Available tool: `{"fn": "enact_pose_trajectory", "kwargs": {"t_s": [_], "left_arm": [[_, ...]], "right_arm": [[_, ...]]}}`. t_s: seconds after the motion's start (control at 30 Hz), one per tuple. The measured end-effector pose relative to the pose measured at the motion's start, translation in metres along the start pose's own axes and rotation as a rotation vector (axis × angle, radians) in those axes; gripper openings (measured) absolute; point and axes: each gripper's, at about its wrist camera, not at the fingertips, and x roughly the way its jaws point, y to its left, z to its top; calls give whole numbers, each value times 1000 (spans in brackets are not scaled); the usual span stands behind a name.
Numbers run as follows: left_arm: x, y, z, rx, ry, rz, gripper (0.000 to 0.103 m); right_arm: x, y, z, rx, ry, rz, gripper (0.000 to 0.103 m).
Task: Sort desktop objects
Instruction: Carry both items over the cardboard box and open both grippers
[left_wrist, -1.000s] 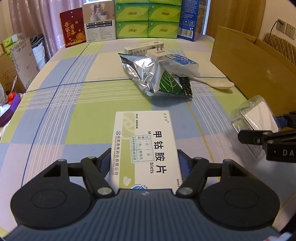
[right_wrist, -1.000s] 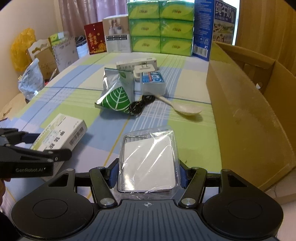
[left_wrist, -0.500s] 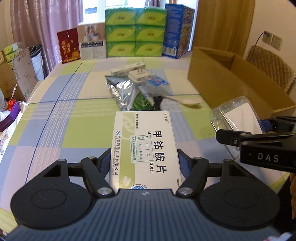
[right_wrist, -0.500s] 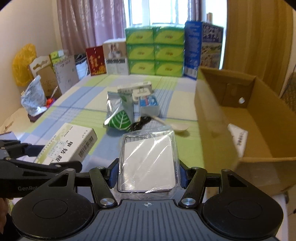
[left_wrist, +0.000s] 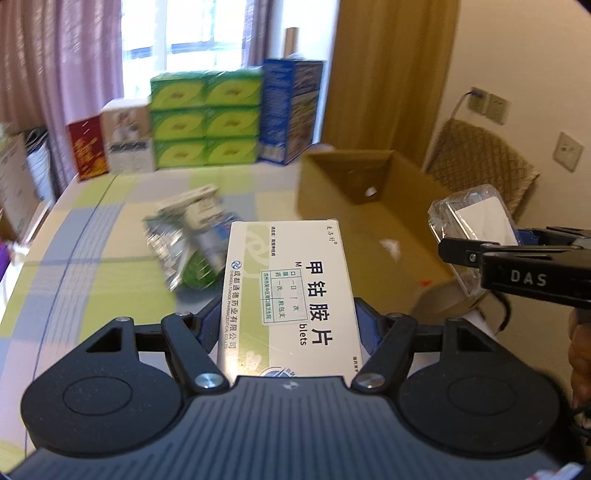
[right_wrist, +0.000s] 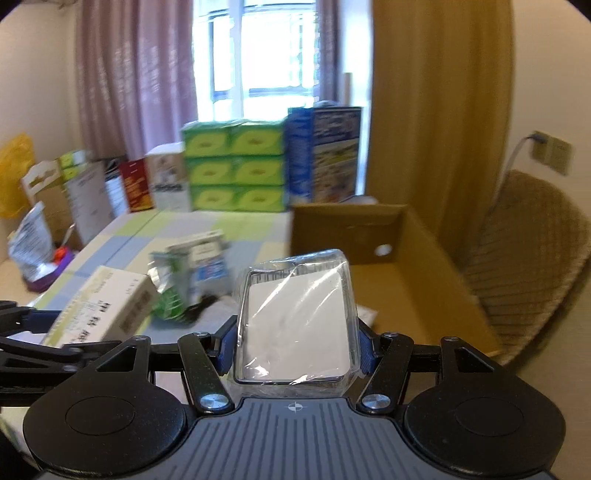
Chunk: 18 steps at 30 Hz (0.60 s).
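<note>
Left wrist view: the left gripper (left_wrist: 288, 325) is clamped on both long sides of a white-and-green medicine box (left_wrist: 288, 291), held clear of the tabletop (left_wrist: 92, 266) and short of the open cardboard box (left_wrist: 369, 192). Legible print: "甲钴胺片", "blets", a Chengdu pharmaceutical company line running lengthwise, and a dosage sticker too small to read. The box's near end is hidden behind the gripper body. To the right of the cardboard box's near corner, the right gripper (left_wrist: 454, 247), marked "DAS", grips a clear-wrapped white item (left_wrist: 476, 218). The foil pouch pile (left_wrist: 184, 243), left of the cardboard box, is motion-blurred; its labels cannot be read.

Right wrist view: the right gripper (right_wrist: 297, 339) is closed on the wrapped item (right_wrist: 299, 317), held before the cardboard box (right_wrist: 406, 280); no print is readable on it. This view alone shows the medicine box's (right_wrist: 103, 310) barcoded side, held in the left gripper (right_wrist: 74, 343), whose fingertips are partly cut off. Green cartons (right_wrist: 232, 173) stand beyond the cardboard box.
</note>
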Motion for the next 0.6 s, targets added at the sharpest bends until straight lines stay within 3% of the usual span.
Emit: {"fn": "enact_pose_trajectory", "kwargs": {"t_s": [0.37, 0.6], "left_arm": [[43, -71, 54, 39, 1, -138, 67], [78, -95, 68, 62, 33, -168, 67]], "right_arm": [[10, -82, 22, 33, 25, -85, 58], [31, -115, 24, 54, 58, -98, 58]]}}
